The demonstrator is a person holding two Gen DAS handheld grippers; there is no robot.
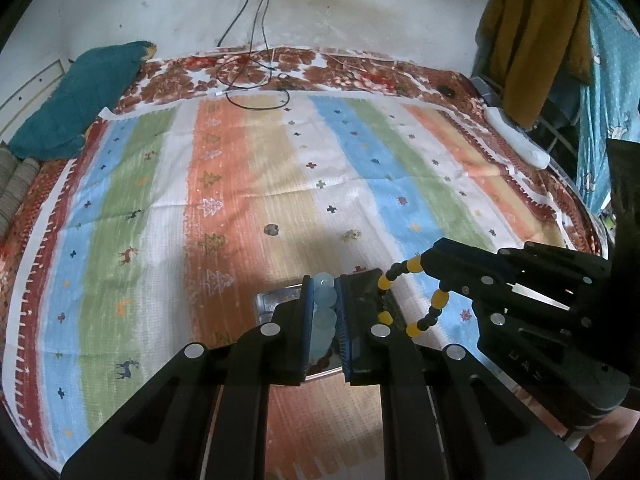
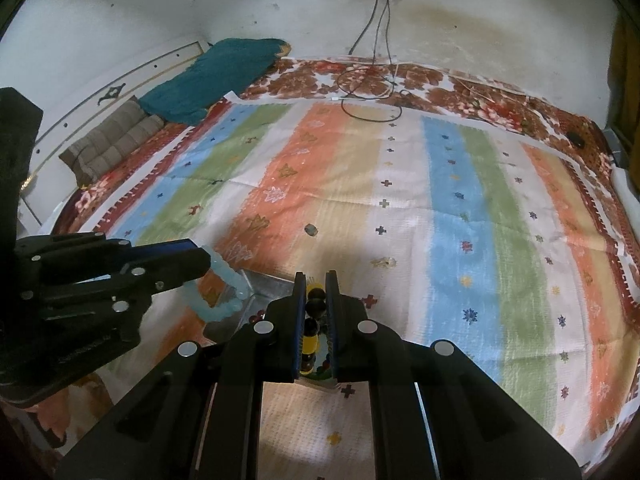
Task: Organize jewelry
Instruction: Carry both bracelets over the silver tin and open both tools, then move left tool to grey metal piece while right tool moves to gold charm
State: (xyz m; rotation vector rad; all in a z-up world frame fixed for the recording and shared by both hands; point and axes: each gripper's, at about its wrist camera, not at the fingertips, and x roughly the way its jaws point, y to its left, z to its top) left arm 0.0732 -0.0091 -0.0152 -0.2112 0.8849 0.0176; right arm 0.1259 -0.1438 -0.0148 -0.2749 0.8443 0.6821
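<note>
Left wrist view, left hand-held gripper (image 1: pixel 324 280) clamped on pale blue bead bracelet (image 1: pixel 325 300), right hand-held gripper (image 2: pixel 316 280) clamped on yellow-and-black bead bracelet (image 2: pixel 311 336), both above metal tray (image 2: pixel 268 284) on striped bedspread (image 1: pixel 240 184).

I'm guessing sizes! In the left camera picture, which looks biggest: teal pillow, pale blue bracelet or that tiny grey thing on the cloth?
1. teal pillow
2. pale blue bracelet, though nearness enlarges it
3. tiny grey thing
</note>
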